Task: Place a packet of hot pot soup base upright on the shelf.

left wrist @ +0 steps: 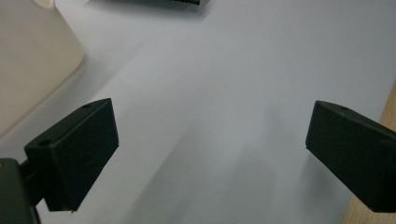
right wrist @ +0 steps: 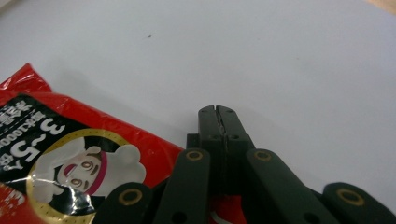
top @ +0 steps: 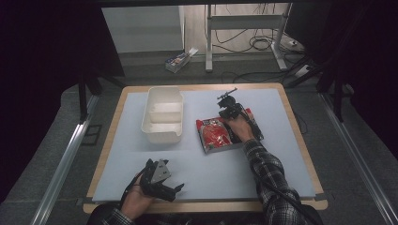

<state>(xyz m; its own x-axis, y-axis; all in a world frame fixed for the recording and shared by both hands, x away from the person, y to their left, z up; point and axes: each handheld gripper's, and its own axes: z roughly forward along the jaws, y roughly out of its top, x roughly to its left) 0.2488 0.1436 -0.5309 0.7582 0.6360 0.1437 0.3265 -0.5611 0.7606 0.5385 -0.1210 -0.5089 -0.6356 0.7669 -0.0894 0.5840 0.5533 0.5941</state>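
Red snack packet [top: 227, 133] lies flat on worktop [top: 281, 159], just right of white bin [top: 163, 114]. Right gripper [right wrist: 217, 111] over packet's far edge, fingers pressed together, nothing visibly pinched, likely pinning or nudging. Left gripper [top: 174, 189] parked near front edge, fingers [left wrist: 74, 158] wide apart, empty.

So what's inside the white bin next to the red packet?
The white bin looks empty: its pale floor shows on both sides of a low divider across the middle. Its near wall hides the strip of floor just behind it, so something small and flat there cannot be ruled out.
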